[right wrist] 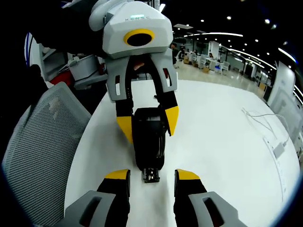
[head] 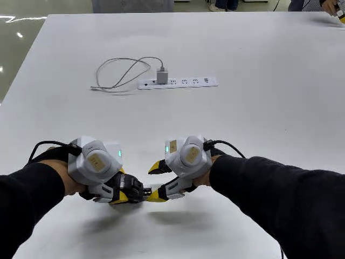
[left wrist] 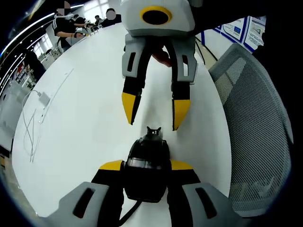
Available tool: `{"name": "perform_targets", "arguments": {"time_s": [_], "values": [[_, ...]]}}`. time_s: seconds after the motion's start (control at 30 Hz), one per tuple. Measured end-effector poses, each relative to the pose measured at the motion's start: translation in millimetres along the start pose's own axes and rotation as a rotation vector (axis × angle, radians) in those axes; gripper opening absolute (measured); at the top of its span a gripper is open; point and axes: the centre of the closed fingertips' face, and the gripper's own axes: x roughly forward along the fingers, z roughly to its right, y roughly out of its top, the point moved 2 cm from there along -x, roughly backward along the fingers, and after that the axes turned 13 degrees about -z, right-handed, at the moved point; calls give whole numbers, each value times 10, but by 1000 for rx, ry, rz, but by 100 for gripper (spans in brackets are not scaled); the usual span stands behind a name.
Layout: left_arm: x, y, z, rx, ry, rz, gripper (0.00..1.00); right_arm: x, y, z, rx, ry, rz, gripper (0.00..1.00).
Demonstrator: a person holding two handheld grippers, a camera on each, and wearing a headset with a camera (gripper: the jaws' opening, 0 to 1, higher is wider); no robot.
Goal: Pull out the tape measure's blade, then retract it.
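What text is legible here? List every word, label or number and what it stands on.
No text can be read for certain.
Faint grey lettering on the white housing of the left gripper: too blurred.
Blue-and-white wall posters: print too small.

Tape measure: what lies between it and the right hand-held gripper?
Nothing but bare white table. In the left gripper view, the tape measure, clamped in the left hand-held gripper, points its hook at the open right hand-held gripper.
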Motion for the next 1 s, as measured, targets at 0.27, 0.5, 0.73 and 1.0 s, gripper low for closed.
{"name": "perform_targets", "arguments": {"time_s": [0.27,0.5,0.73,1.0], "values": [[0,-2,4,4,-5,-4,30,129,-33,-18,-18,3,-30,25],[0,-5,3,4,-5,-3,30,220,-13,-5,-32,-2,-52,18],[-2,-3,5,2,-8,3,30,250,-6,4,-42,-7,-59,13],[0,-3,5,4,-15,4,30,274,-23,5,-46,3,-68,12]]}}
